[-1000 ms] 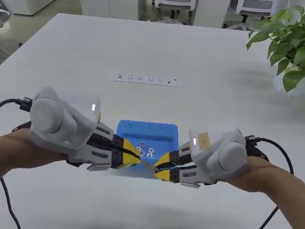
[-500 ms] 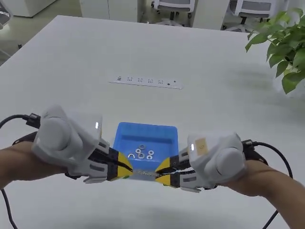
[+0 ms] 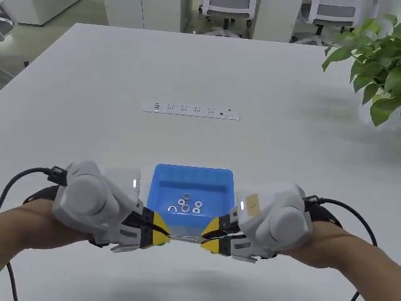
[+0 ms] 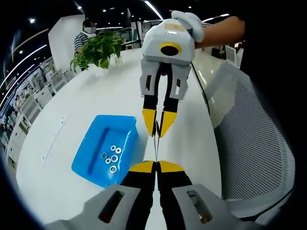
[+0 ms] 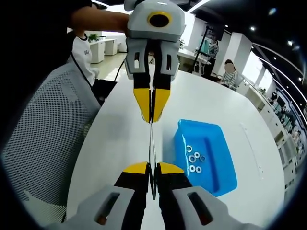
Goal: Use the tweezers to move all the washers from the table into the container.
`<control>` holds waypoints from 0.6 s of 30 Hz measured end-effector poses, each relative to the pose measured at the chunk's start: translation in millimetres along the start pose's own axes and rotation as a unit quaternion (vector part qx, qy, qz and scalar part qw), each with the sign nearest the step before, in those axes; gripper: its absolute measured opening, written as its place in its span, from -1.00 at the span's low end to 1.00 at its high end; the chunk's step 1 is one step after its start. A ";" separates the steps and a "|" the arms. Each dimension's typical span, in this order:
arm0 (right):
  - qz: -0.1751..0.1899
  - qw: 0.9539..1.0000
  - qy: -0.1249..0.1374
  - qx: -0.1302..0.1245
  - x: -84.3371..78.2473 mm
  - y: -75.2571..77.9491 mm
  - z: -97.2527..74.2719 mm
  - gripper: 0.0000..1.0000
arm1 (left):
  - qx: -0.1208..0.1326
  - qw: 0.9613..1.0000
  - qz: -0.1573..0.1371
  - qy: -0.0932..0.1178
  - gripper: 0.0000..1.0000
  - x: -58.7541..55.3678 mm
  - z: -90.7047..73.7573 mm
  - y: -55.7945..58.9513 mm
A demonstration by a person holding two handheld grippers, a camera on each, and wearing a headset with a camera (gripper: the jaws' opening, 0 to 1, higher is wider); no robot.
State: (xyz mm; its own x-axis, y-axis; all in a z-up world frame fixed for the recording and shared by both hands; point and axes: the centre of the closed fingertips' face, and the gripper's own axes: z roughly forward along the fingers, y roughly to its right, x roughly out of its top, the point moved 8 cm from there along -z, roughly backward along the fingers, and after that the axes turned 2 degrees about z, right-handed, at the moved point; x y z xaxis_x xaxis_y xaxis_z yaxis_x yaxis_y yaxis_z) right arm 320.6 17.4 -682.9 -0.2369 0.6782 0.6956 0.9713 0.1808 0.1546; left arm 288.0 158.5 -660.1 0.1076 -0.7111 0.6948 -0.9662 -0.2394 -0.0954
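A blue container (image 3: 188, 171) sits on the white table with several washers (image 3: 185, 205) in it. Just in front of its near edge, thin metal tweezers (image 3: 185, 238) lie level between my two grippers, which face each other. My left gripper (image 3: 161, 229) is shut on one end and my right gripper (image 3: 209, 233) is shut on the other. In the left gripper view my own jaws (image 4: 156, 166) pinch the tweezers (image 4: 155, 143), with the container (image 4: 98, 139) and washers (image 4: 111, 157) to the left. In the right gripper view my jaws (image 5: 152, 167) grip the tweezers (image 5: 152, 139) beside the container (image 5: 216, 153).
A flat power strip (image 3: 191, 110) lies farther back on the table (image 3: 263, 125). A potted plant (image 3: 369, 63) stands at the right edge, and office chairs (image 3: 225, 9) stand beyond the far edge. A mesh chair (image 5: 43, 139) is close behind the near edge.
Both grippers, with the tweezers between them, have come back from over the container's front edge to just in front of it. The tweezers now lie level.
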 end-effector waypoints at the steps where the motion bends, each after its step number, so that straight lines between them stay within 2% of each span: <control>1: 0.000 1.000 -0.002 -0.001 -0.9 -0.4 1.7 -0.85 | 0.000 1.000 0.001 -0.003 -0.91 -1.0 0.8 -0.1; 9: 0.003 1.000 -0.010 -0.005 -6.3 -0.2 13.8 -0.85 | -0.003 0.999 0.009 -0.032 -0.91 -15.7 11.3 -5.1; 18: 0.012 1.000 -0.025 0.005 -12.6 1.4 27.7 -0.85 | -0.009 0.999 0.002 -0.047 -0.91 -29.1 21.1 -9.3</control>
State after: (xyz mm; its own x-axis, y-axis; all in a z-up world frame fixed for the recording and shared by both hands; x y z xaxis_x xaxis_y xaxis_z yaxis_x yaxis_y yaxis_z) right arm 324.4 28.8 -710.8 -0.2139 0.7172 0.6632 0.9766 0.1710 0.1301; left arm 298.8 167.4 -694.5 0.1250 -0.7708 0.6247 -0.9708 -0.2250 -0.0834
